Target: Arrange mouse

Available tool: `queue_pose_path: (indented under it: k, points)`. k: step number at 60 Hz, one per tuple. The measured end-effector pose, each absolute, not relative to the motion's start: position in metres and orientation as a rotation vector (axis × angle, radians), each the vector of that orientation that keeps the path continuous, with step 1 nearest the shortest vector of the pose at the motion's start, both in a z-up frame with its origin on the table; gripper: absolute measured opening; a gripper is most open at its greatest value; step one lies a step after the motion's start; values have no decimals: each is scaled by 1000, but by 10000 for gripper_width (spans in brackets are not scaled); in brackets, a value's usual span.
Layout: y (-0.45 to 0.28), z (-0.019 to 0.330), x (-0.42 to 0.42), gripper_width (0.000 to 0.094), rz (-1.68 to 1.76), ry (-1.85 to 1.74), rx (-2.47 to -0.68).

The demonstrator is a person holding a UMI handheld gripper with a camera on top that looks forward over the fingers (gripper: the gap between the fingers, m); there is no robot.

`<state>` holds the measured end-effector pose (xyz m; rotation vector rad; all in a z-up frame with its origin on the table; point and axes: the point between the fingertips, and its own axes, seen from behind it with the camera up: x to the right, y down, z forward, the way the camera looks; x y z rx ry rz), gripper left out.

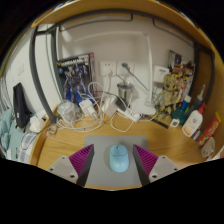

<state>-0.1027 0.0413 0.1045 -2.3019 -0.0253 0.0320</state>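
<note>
Hand-held gripper (118, 160) spread wide; pale blue mouse (119, 156) sits between the fingers, gaps either side. Tangled white cables (100, 108) lie beyond on the surface (170, 142), bottles (193, 124) far right.

The mouse's (119, 157) near end is cut off below; the cluttered figures (176, 92) beyond blur together.

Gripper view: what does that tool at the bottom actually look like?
The hand-held gripper has two pale grey fingers, angular and wedge-shaped, each with a magenta triangular pad on its inner face. No cables, markings or sleeve are visible.
</note>
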Motion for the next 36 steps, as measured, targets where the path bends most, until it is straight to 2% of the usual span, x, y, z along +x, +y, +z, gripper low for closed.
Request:
queue_pose_path:
  k: [8,15,36]
  points:
    - [-1,157,-112,759,12,-21,-2255]
    - [-42,188,-123,763,-11,-18,-2215]
    - [-136,232,-150,774,-33,-9,-2110]
